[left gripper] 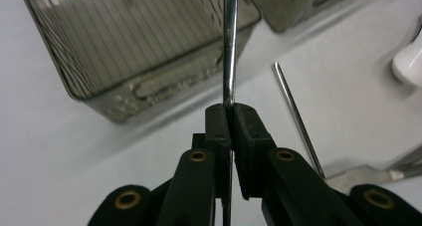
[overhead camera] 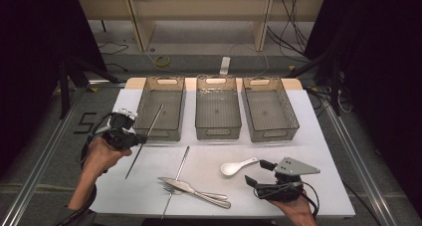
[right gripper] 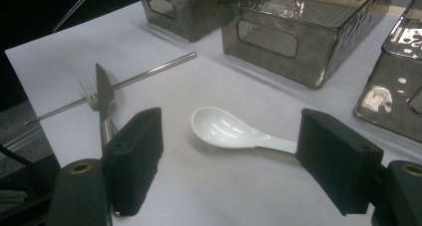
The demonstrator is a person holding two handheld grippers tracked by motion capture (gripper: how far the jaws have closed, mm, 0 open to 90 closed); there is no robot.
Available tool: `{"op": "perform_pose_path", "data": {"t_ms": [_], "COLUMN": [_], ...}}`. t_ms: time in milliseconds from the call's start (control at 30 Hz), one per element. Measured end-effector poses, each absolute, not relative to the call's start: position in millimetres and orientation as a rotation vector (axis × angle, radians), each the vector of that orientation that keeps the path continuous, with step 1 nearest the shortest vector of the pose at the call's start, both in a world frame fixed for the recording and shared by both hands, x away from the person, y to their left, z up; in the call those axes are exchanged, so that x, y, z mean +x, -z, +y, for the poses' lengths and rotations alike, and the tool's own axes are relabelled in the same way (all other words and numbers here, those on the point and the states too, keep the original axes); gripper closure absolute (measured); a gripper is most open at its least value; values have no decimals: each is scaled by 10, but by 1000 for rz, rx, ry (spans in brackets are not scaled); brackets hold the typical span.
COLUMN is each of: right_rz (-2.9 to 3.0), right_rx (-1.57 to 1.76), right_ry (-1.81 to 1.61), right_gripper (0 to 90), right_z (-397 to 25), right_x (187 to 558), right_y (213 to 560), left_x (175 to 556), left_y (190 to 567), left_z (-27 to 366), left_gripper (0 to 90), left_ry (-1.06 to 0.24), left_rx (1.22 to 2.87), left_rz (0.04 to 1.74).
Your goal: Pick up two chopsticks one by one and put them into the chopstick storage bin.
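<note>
1. left gripper (left gripper: pixel 230 111): jaws closed on a thin metal rod (left gripper: pixel 229 47), pinched partway along its length, one end jutting ahead of the jaws toward the left basket (left gripper: pixel 124 52), the other trailing back below them.
2. rod (overhead camera: pixel 147 136) in the high view: tilted, far tip above the near wall of that basket (overhead camera: pixel 160 109), near tip low over the table (overhead camera: pixel 318 136).
3. to do this well: keep the pinch firm, lift the trailing end clear of the rim, turn the rod along the basket's long side, then let go low.
4. right gripper (right gripper: pixel 229 161): jaws wide apart, holding nothing, white spoon (right gripper: pixel 224 129) on the table between and just ahead of them.
5. off to that gripper's left: knife (right gripper: pixel 102 94) across a fork (right gripper: pixel 88 89), second rod (right gripper: pixel 119 81) beyond; baskets farthest.
</note>
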State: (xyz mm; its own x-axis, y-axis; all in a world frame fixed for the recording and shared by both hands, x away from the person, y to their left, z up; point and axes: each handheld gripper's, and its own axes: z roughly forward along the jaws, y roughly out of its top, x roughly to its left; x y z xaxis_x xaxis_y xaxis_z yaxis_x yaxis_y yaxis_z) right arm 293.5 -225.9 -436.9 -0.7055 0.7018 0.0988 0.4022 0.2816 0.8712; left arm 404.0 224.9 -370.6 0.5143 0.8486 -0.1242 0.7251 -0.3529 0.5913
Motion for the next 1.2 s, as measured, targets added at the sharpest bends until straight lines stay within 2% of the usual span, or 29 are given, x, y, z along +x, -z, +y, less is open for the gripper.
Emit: {"op": "perform_pose_path", "data": {"t_ms": [333, 1200], "right_rz": [2247, 2253], "right_rx": [1009, 1018], "right_ry": [-1399, -1416], "right_gripper": [271, 271], "right_z": [-2274, -2283], "right_x": [2937, 2949], "right_y": [4366, 4378], "left_x": [4325, 5152], "left_y": [3438, 3184], "left_z": [2146, 2151], "left_gripper": [850, 852], "left_ry": [-382, -501], "left_rx": [2115, 2019], "left_rz": [1241, 1285]}}
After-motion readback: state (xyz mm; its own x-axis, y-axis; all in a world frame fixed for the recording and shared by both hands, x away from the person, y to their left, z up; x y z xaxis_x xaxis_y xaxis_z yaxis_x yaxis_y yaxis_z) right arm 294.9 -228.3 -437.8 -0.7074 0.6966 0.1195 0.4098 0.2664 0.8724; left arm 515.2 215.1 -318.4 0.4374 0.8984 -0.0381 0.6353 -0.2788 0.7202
